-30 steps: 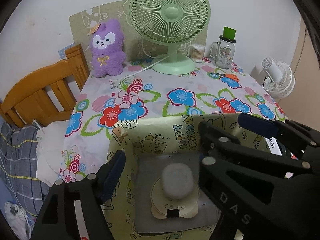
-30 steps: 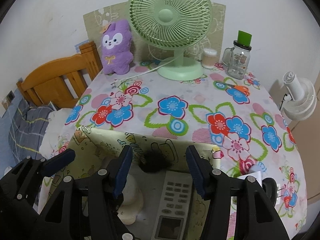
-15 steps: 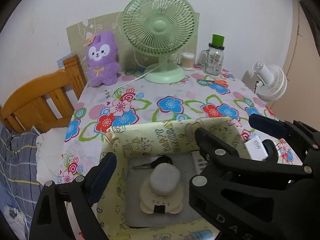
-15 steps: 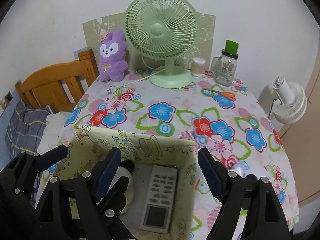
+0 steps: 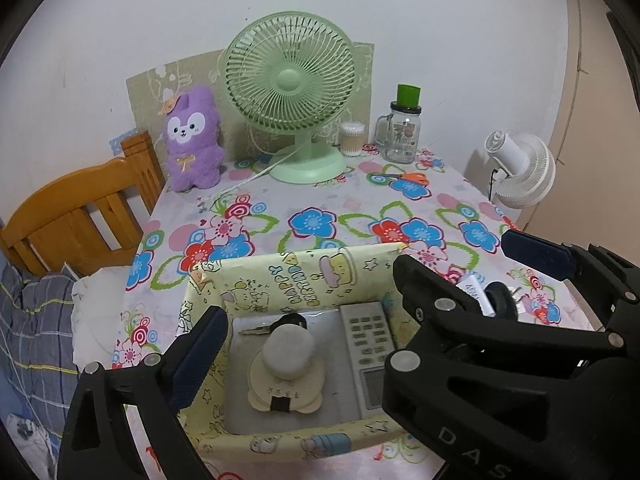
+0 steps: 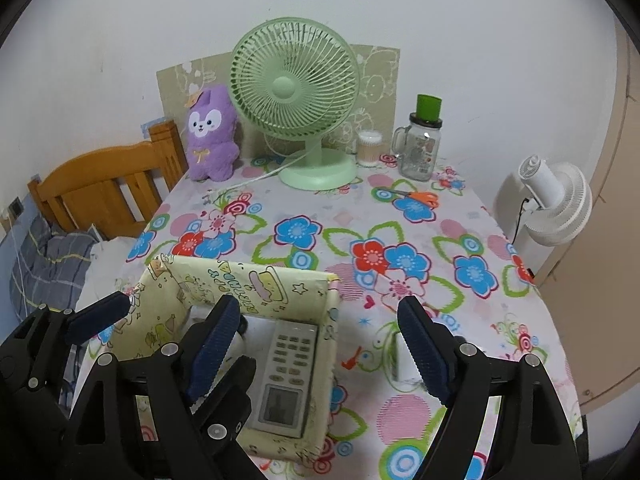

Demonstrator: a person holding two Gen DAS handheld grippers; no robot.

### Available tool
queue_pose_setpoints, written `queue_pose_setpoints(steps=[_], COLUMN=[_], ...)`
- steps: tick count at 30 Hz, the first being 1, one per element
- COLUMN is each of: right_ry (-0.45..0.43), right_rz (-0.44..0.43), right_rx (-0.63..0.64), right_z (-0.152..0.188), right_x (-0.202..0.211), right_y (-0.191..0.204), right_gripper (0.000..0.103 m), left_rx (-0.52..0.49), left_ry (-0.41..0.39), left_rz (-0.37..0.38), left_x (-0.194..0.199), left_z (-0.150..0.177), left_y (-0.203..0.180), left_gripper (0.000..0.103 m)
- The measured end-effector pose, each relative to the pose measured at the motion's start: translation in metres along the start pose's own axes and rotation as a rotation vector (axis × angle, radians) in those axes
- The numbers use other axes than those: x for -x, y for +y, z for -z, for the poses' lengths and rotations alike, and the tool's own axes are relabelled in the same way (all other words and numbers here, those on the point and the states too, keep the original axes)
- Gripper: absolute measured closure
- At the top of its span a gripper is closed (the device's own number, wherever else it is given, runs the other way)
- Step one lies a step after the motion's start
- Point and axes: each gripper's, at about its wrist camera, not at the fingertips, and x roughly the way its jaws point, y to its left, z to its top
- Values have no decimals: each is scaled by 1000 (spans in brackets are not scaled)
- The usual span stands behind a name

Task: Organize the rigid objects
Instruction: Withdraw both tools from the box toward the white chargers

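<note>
Both hand-held grippers, left (image 5: 360,304) and right (image 6: 320,344), have just opened wide above the box (image 5: 280,276), holding nothing; the remote (image 6: 286,376) lies inside.

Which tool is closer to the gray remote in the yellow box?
Right. The right tool hangs open just above the remote, its left finger over the box. The left tool, also open, straddles the round white gadget beside the remote.

Black jaws, blue pads (image 6: 212,344), silver screws (image 5: 405,359)
</note>
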Motion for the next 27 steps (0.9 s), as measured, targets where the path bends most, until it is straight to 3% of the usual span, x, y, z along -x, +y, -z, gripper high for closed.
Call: queue_pose_setpoints(steps=[27], right_ry=[-70], right_rz=[26], right_rx=[-41], right_z=[24], right_x=[64], right_y=[-50], right_gripper=[19], left_rx=[-25], left_ry=[-63], left_rz=[39], left_x=[44], left_z=[10], left_y=[-55], left_gripper=[1])
